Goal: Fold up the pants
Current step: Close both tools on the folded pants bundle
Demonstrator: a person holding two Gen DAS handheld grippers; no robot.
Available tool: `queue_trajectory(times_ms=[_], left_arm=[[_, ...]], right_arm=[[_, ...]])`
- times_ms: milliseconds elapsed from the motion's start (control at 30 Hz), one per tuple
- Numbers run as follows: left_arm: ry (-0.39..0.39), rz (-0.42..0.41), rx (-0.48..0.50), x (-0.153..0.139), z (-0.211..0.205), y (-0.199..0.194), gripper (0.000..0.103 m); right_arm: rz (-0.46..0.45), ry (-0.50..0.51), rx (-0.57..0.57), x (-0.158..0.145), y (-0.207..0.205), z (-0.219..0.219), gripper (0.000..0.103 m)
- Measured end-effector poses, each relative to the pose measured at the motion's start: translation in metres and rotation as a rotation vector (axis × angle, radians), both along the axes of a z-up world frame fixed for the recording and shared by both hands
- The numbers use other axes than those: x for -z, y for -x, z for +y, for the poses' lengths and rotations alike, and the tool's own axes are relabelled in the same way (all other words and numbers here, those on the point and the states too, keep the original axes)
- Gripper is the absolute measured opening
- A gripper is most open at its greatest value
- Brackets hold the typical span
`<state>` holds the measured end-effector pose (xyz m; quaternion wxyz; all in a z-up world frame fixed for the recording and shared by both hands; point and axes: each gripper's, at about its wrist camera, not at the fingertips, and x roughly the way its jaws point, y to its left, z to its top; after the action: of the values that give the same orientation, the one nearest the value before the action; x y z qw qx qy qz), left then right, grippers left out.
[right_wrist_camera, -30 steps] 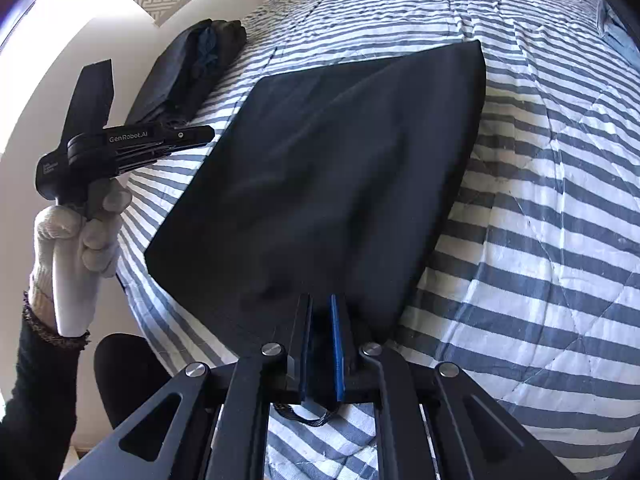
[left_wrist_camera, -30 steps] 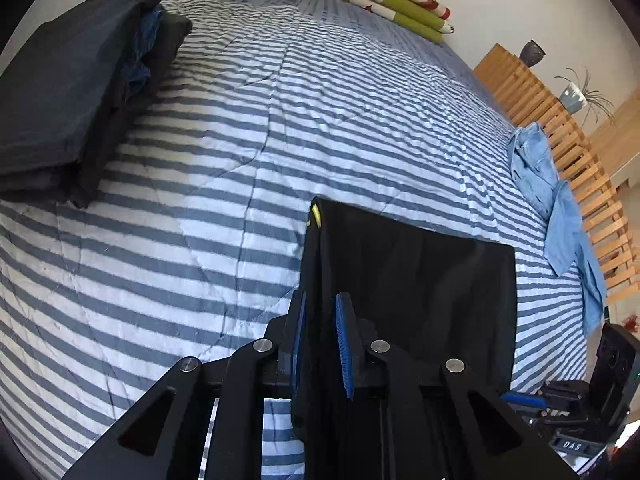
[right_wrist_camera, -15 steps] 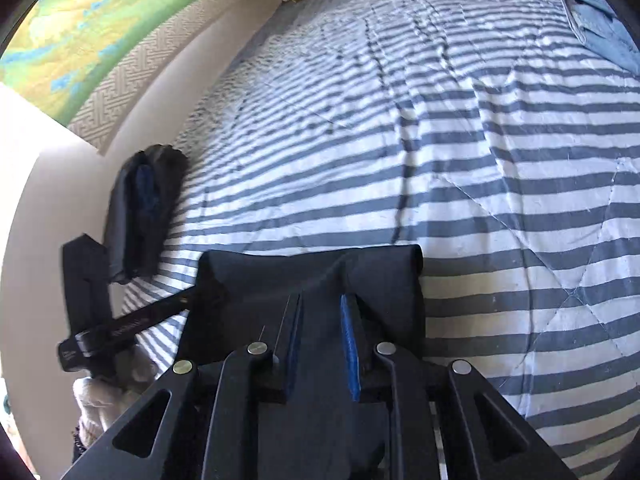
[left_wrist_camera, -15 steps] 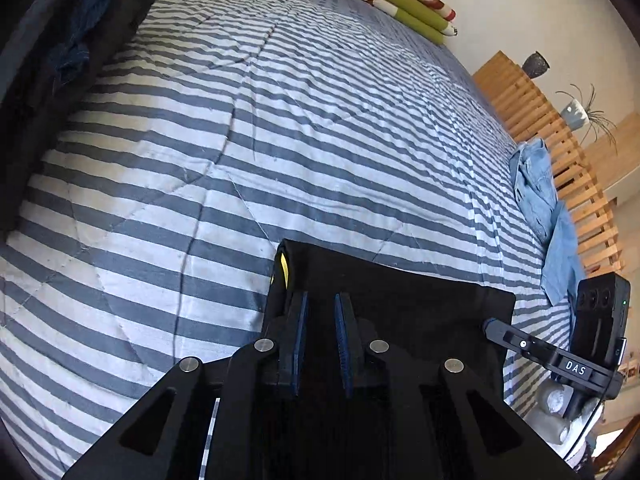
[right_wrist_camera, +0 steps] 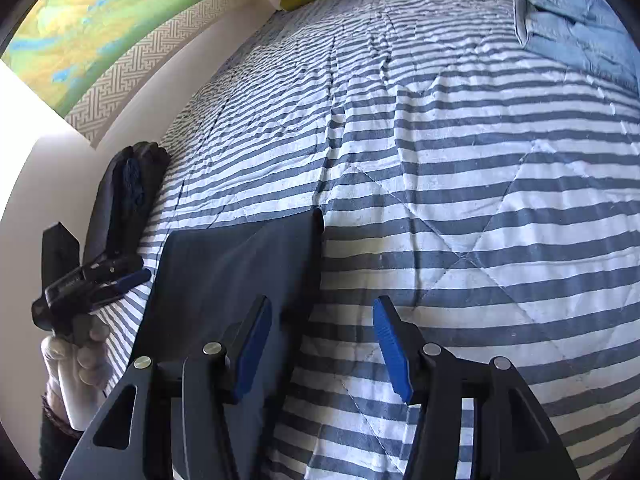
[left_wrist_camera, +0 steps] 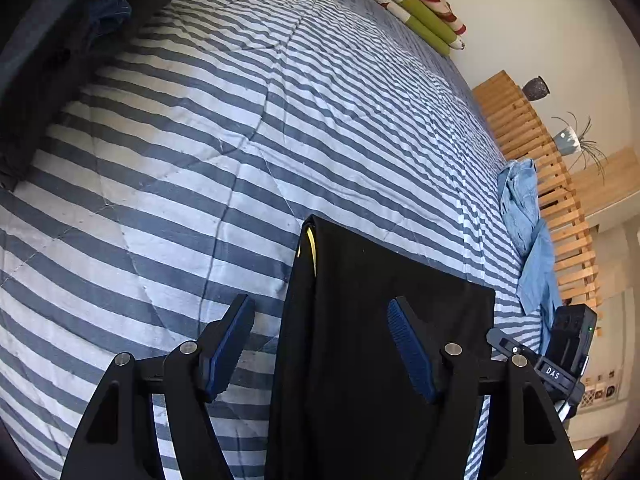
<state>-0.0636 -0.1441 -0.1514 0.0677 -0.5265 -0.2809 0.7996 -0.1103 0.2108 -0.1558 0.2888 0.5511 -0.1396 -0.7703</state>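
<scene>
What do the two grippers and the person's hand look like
Both the left gripper and right gripper have black angular frames, silver round bolts and ribbed blue finger pads. The right gripper's body reads "DAS". The left hand wears a white glove, a dark sleeve and a braided bracelet.

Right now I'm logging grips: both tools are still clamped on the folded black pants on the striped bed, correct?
Not quite. Both tools are open: the left tool and right tool have released the black pants, which lie folded on the striped bed. Both wrist views show it.
</scene>
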Motion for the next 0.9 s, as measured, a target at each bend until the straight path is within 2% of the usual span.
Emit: queue_trajectory(times_ms=[67,200,267,333,433,467,533,600,667,733,900], left_arm=[[0.015,-0.003,0.018,0.005,0.008,0.005,0.072],[0.044,0.022,0.040,0.006,0.017,0.010,0.071],[0.074,0.027,0.048,0.006,0.022,0.011,0.066],[0.122,0.021,0.062,0.008,0.028,0.015,0.046],[0.209,0.021,0.088,0.008,0.036,0.016,0.030],[0.221,0.021,0.098,0.008,0.038,0.017,0.027],[0.221,0.022,0.106,0.009,0.040,0.017,0.013],[0.226,0.030,0.105,0.009,0.044,0.017,0.009],[0.231,0.044,0.098,0.007,0.046,0.015,0.008],[0.218,0.069,0.079,0.001,0.044,0.009,0.007],[0.188,0.163,0.046,-0.033,0.040,-0.016,0.007]], right_arm=[[-0.021,0.020,0.001,0.007,0.004,-0.004,0.049],[0.002,0.023,-0.009,0.008,0.008,-0.013,0.049],[-0.003,0.034,-0.012,0.009,0.012,-0.017,0.049],[0.004,0.029,-0.020,0.008,0.014,-0.023,0.049],[0.028,0.002,-0.059,0.008,0.011,-0.036,0.049],[0.043,-0.020,-0.068,0.007,0.009,-0.041,0.049],[0.062,-0.048,-0.083,0.006,0.008,-0.048,0.042],[0.058,-0.051,-0.081,0.007,0.008,-0.051,0.027],[0.060,-0.055,-0.075,0.007,0.009,-0.051,0.022],[0.062,-0.039,-0.078,0.005,0.007,-0.050,0.013],[0.106,-0.002,-0.059,-0.015,-0.004,-0.045,0.010]])
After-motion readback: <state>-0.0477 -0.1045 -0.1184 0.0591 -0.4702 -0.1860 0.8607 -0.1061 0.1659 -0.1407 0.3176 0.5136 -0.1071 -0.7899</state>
